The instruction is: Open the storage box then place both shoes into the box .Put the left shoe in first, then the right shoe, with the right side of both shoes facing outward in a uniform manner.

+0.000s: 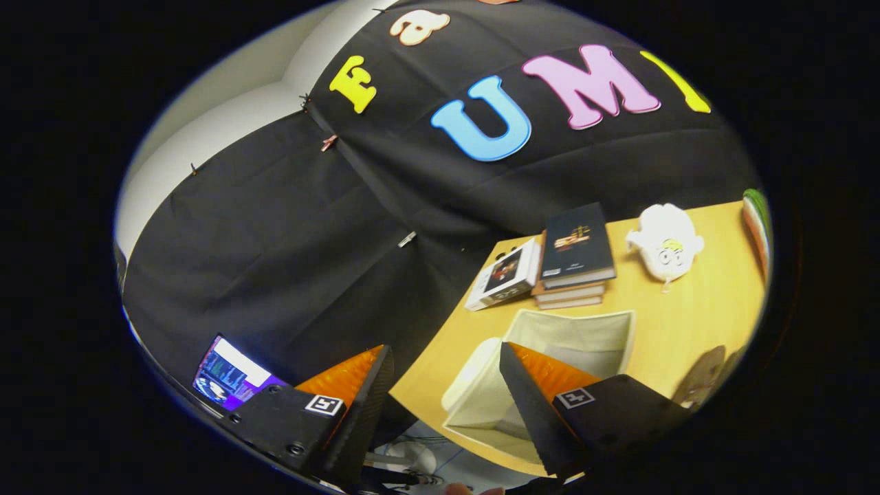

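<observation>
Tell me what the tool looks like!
The tool has two pointy, wedge-shaped fingers with ridged inner faces. Each sits on a black block with screws and a small square black-and-white marker. The fingers stand apart, with nothing between them.

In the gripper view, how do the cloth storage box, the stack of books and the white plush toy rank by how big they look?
1. Storage box, nearest the open gripper, so nearness inflates it.
2. Stack of books, beyond it.
3. White plush toy, smallest, roughly as far off as the books.
</observation>
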